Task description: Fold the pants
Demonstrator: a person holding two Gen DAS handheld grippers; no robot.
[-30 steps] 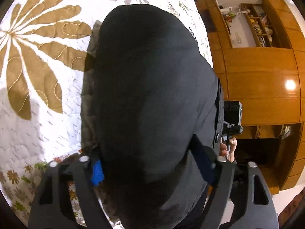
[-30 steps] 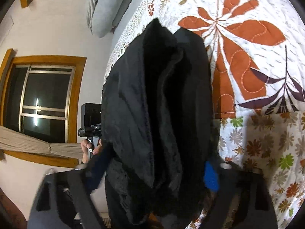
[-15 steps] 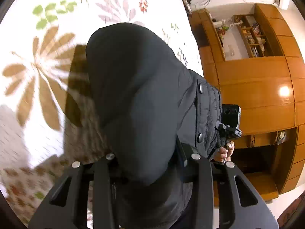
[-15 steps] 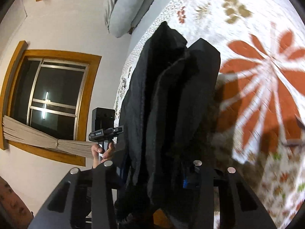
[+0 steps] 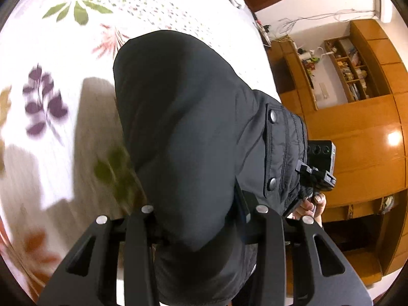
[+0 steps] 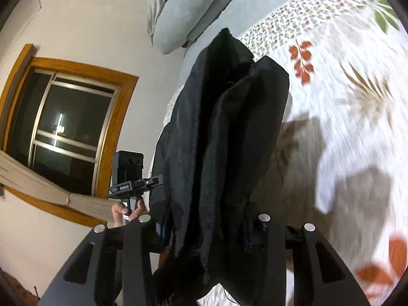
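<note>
A: Where are the pants (image 5: 183,132)?

B: Lifted above the bed (image 5: 51,51), hanging between the two grippers. The left gripper (image 5: 201,219) has its jaws clamped on a thick bunch of the dark cloth. The right gripper (image 6: 204,227) is likewise closed on gathered layers.

A: What is the cloth like?

B: Black and matte. From the left view it bulges in a smooth, rounded mound. From the right view it falls in long vertical pleats. It looks soft and limp, probably of middling weight, and likely to sag wherever it is not held.

A: Where should one hold it?

B: Judging by the drape, at the edges of a fold, with all layers pinched together, so none slips free.

A: And the surroundings?

B: The bed wears a white quilted cover printed with leaves in green, purple and rust. A grey pillow (image 6: 183,5) lies at its head. A wooden cabinet (image 5: 357,137) stands to one side, a wood-framed window (image 6: 68,127) to the other.
</note>
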